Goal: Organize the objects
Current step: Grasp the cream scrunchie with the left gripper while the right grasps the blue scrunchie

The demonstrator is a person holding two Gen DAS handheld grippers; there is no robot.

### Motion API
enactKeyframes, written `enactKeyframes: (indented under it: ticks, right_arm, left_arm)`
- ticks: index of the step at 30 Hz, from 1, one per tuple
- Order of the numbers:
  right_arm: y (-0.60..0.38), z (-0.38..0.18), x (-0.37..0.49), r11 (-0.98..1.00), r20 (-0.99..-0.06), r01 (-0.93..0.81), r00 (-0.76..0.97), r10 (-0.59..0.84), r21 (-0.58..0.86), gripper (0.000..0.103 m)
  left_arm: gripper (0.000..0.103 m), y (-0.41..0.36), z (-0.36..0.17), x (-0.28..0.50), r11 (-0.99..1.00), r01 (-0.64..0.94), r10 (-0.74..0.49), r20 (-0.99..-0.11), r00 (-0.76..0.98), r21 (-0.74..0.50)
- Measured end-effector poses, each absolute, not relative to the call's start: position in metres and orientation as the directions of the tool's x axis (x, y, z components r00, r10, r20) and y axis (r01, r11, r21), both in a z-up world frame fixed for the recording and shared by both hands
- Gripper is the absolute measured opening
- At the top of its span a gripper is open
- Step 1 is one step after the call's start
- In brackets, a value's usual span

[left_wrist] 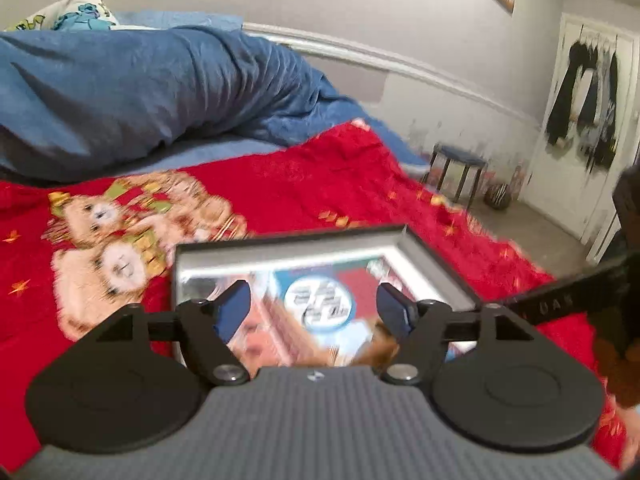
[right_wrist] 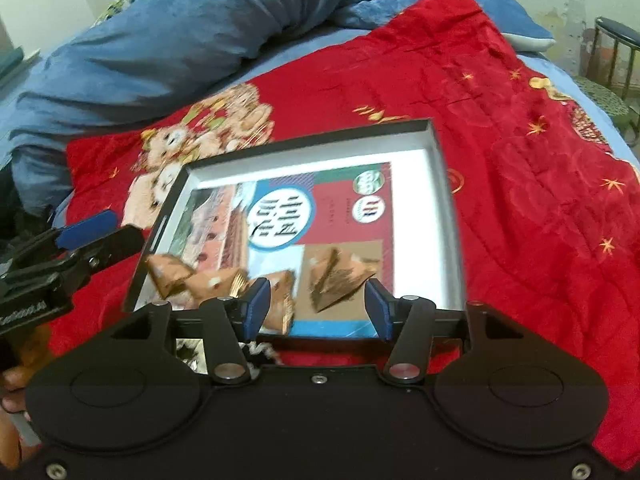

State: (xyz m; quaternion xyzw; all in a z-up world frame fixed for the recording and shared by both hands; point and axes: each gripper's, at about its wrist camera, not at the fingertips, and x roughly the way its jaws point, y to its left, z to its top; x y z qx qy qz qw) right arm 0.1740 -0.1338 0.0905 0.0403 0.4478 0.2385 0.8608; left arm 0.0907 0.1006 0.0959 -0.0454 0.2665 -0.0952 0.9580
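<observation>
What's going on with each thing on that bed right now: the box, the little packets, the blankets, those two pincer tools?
Box: open, no lid on it, flat on the red blanket.
Brown packets: lying loose inside the box.
Red blanket: spread flat.
Blue duvet: bunched up behind.
Left gripper: open, holding nothing.
Right gripper: open, holding nothing, above the packets.

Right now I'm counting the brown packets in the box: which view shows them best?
The right wrist view: several brown packets lie along the box's near edge. The left wrist view shows only a blurred brown bit behind its gripper.
</observation>
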Motion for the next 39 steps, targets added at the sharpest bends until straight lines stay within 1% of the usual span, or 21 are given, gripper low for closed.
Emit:
enactKeyframes:
  ticks: [3,5,8,10,14,17,18,19,24,26,27,28,29,30,33,38,39]
  right_arm:
    - [-0.127,0.082,0.165,0.874,-0.764,-0.393,0.456,0.456,0.287,0.051]
    - [-0.122,0.074,0.158,0.866,-0.779,-0.413,0.427,0.459,0.283,0.051]
    - [-0.115,0.063,0.148,0.854,-0.796,-0.449,0.399,0.455,0.263,0.049]
    - [-0.114,0.058,0.144,0.852,-0.804,-0.453,0.387,0.452,0.262,0.049]
    - [-0.117,0.048,0.142,0.856,-0.814,-0.438,0.369,0.449,0.273,0.048]
    - [-0.118,0.044,0.143,0.857,-0.822,-0.438,0.357,0.444,0.273,0.047]
    - [-0.119,0.042,0.144,0.856,-0.821,-0.436,0.356,0.447,0.276,0.045]
    - [-0.121,0.041,0.144,0.855,-0.818,-0.432,0.354,0.454,0.287,0.044]
    - [-0.123,0.038,0.146,0.853,-0.820,-0.423,0.340,0.461,0.304,0.044]
    - [-0.124,0.038,0.145,0.852,-0.818,-0.423,0.340,0.465,0.309,0.044]
    - [-0.123,0.037,0.146,0.851,-0.818,-0.423,0.338,0.465,0.310,0.044]
    - [-0.123,0.037,0.146,0.849,-0.818,-0.423,0.332,0.470,0.316,0.044]
    - [-0.123,0.037,0.146,0.847,-0.817,-0.423,0.326,0.475,0.323,0.044]
    - [-0.123,0.036,0.146,0.846,-0.817,-0.420,0.322,0.478,0.329,0.044]
    - [-0.124,0.034,0.146,0.840,-0.816,-0.414,0.305,0.492,0.352,0.044]
    - [-0.123,0.028,0.141,0.832,-0.820,-0.422,0.283,0.497,0.359,0.044]
    - [-0.123,0.027,0.140,0.833,-0.821,-0.423,0.284,0.496,0.356,0.042]
  left_arm:
    - [0.083,0.101,0.086,0.062,0.990,0.119,-0.137,-0.526,0.840,-0.068]
    - [0.083,0.101,0.074,0.046,0.993,0.113,-0.120,-0.547,0.829,-0.047]
    - [0.083,0.097,0.061,0.034,0.992,0.126,-0.113,-0.577,0.809,-0.017]
    - [0.083,0.089,0.056,0.034,0.988,0.151,-0.117,-0.577,0.809,0.012]
    - [0.083,0.082,0.047,0.042,0.987,0.160,-0.132,-0.587,0.799,-0.004]
    - [0.074,0.080,0.038,0.046,0.988,0.151,-0.121,-0.609,0.784,-0.001]
    - [0.069,0.080,0.036,0.047,0.988,0.153,-0.121,-0.622,0.774,-0.002]
    - [0.066,0.080,0.033,0.049,0.988,0.152,-0.121,-0.633,0.765,-0.004]
    - [0.064,0.081,0.025,0.057,0.993,0.120,-0.101,-0.661,0.744,-0.018]
    - [0.057,0.083,0.021,0.060,0.995,0.095,-0.088,-0.676,0.732,-0.026]
    - [0.043,0.085,0.020,0.062,0.996,0.081,-0.085,-0.685,0.723,-0.038]
    - [0.034,0.086,0.019,0.065,0.996,0.074,-0.088,-0.692,0.716,-0.050]
    - [0.030,0.087,0.018,0.066,0.995,0.072,-0.099,-0.699,0.708,-0.068]
    - [0.023,0.089,0.018,0.068,0.993,0.073,-0.114,-0.704,0.701,-0.088]
    - [0.020,0.090,0.019,0.069,0.993,0.068,-0.119,-0.704,0.700,-0.100]
    - [0.018,0.090,0.024,0.064,0.993,0.068,-0.115,-0.696,0.709,-0.094]
    - [0.018,0.091,0.025,0.062,0.993,0.069,-0.117,-0.692,0.713,-0.097]
